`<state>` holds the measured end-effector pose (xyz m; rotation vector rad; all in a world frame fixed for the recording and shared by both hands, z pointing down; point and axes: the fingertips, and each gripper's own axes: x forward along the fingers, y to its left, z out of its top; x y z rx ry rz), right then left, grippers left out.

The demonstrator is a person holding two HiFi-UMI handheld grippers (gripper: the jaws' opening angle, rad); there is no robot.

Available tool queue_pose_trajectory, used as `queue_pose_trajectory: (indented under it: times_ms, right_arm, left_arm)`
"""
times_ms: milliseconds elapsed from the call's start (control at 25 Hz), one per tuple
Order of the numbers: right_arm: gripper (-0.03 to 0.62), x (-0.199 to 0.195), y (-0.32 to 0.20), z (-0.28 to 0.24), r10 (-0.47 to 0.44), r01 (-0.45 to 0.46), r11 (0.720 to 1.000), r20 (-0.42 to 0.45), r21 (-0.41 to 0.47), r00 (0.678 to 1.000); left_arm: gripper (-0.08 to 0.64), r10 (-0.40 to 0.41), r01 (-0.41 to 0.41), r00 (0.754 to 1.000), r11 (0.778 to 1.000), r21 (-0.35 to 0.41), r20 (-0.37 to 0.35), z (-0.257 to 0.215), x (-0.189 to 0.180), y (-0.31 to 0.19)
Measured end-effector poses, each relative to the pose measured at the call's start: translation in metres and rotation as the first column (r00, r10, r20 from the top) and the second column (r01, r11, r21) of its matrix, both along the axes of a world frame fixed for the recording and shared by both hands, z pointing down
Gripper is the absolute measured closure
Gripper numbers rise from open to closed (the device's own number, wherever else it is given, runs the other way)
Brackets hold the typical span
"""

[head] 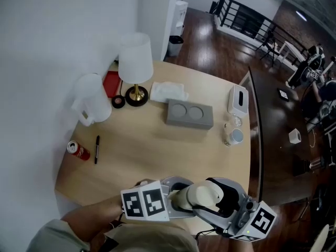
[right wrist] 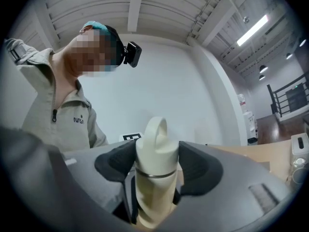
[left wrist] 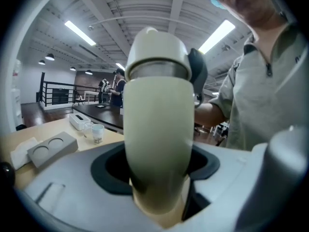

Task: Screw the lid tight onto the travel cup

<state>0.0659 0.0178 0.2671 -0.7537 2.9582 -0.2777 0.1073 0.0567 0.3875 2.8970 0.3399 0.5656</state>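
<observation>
Your left gripper (left wrist: 157, 170) is clamped on the body of the travel cup (left wrist: 157, 124), jaws partway open, and the cup sticks out ahead of them. Your right gripper (right wrist: 157, 164) stands wide but is closed on the lid (right wrist: 155, 146): pads touch both sides, and the loop handle pokes past the jaw tips. The cup spans between both grippers, with the table (head: 157, 146) beyond them.
</observation>
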Motion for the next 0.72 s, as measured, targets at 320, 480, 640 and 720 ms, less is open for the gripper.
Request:
queue_pose_trajectory:
  times_ms: [320, 480, 640, 720]
  right_arm:
    - [0.319, 0.011, -0.013, 0.013, 0.187, -0.181, 0.982, -0.192, 0.048, 0.963]
    - [0.331, 0.009, -0.013, 0.014, 0.229, -0.232, 0.973, -0.202, 0.011, 0.952]
    - [0.330, 0.005, -0.006, 0.013, 0.163, -0.156, 0.987, -0.244, 0.050, 0.956]
    - [0.330, -0.002, 0.000, 0.009, 0.116, -0.108, 0.993, -0.245, 0.048, 0.962]
  left_arm:
    - [0.245, -0.187, 0.169, 0.977, 0.973, 0.159, 0.106, 0.020, 0.001, -0.032]
    - [0.245, -0.225, 0.195, 0.966, 0.958, 0.211, 0.128, 0.025, -0.001, -0.040]
    - [0.245, -0.113, 0.103, 0.988, 0.990, 0.096, 0.101, 0.023, -0.002, -0.020]
    - [0.245, -0.049, 0.045, 0.996, 0.998, 0.053, 0.075, 0.018, -0.002, -0.009]
